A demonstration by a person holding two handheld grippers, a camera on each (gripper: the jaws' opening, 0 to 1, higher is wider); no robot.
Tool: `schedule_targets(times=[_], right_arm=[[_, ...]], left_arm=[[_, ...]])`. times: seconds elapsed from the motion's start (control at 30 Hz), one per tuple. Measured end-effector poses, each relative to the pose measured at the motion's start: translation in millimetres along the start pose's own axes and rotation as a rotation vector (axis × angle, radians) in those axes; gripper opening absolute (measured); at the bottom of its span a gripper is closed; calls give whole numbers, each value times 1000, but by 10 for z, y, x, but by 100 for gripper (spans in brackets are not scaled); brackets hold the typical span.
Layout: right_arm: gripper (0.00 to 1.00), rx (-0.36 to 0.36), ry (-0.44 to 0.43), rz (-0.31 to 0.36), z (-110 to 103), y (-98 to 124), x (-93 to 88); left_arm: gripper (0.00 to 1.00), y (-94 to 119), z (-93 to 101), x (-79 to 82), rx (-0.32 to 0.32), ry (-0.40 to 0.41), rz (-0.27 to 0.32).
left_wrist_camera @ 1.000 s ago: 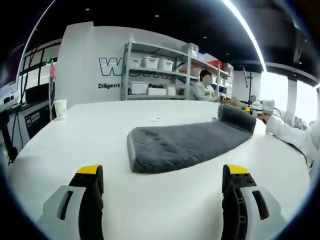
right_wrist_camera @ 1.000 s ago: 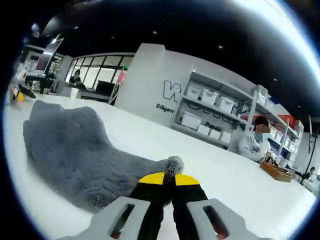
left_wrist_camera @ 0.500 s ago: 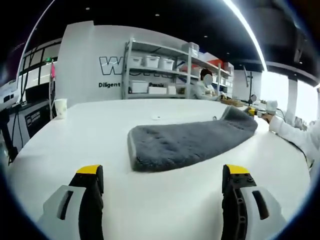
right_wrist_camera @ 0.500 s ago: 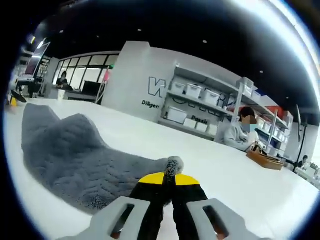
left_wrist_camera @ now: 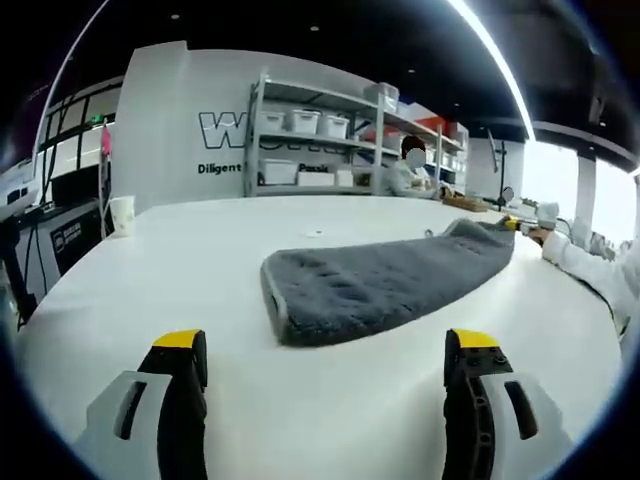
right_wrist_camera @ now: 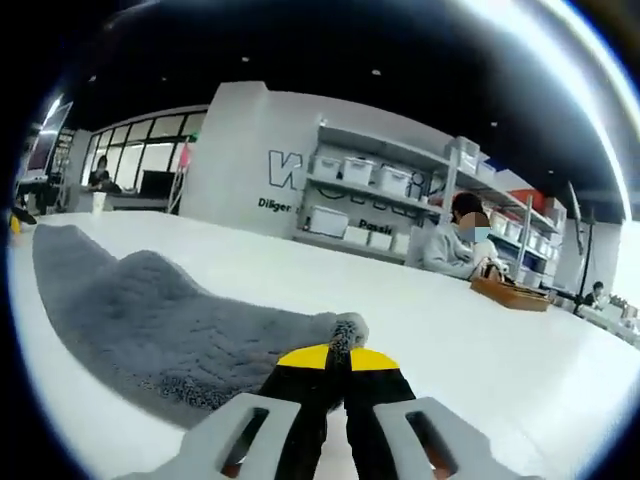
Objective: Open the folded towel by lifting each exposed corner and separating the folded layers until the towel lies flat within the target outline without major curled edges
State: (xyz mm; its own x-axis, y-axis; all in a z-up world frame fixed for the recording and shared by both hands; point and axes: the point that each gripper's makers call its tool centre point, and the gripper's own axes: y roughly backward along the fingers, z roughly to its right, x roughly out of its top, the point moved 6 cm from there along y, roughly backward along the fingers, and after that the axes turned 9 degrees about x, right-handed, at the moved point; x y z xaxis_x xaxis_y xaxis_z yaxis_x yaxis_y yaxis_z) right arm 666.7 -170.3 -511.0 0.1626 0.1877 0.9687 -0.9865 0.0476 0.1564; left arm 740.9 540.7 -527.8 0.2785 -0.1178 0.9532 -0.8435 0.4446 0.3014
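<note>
Big white table (left_wrist_camera: pixel 200 250), smooth and matte, in an open workshop-type room w/ dark ceiling and a long light strip (left_wrist_camera: pixel 500 70) overhead. Back wall is white w/ large lettering (left_wrist_camera: pixel 225 130); metal shelving (left_wrist_camera: pixel 330 140) in front of it holds white storage bins. A paper cup (left_wrist_camera: pixel 120 215) stands near the table's far left edge in the left gripper view. A seated person (right_wrist_camera: pixel 455 245) works at the far side by the shelves, w/ a wooden tray (right_wrist_camera: pixel 510 292) just beside them. Windows (right_wrist_camera: pixel 140 160) and another person farther off at left in the right gripper view.

Grey towel (left_wrist_camera: pixel 385 280) lies on the table, fluffy pile, folded edge facing the left gripper cam, stretching away to the right where its far end rises slightly off the surface.

Left gripper (left_wrist_camera: pixel 328 355) sits low over the table, level, jaws spread wide apart w/ nothing between them, yellow-tipped, well short of the towel's near edge. A white sleeve (left_wrist_camera: pixel 585 270) shows at the right edge of that view.

Right gripper (right_wrist_camera: pixel 336 362): jaws pinched together on a towel corner, a small tuft of grey pile poking up past the yellow tips. From there the towel (right_wrist_camera: pixel 150 320) runs off to the left across the table, mostly flat w/ a gentle hump mid-way.
</note>
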Motion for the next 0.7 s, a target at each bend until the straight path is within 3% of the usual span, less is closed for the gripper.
schedule_targets(times=[0.7], right_arm=[[0, -91, -143, -71, 236, 102, -266]], left_arm=[[97, -13, -15, -8, 1, -1, -6]])
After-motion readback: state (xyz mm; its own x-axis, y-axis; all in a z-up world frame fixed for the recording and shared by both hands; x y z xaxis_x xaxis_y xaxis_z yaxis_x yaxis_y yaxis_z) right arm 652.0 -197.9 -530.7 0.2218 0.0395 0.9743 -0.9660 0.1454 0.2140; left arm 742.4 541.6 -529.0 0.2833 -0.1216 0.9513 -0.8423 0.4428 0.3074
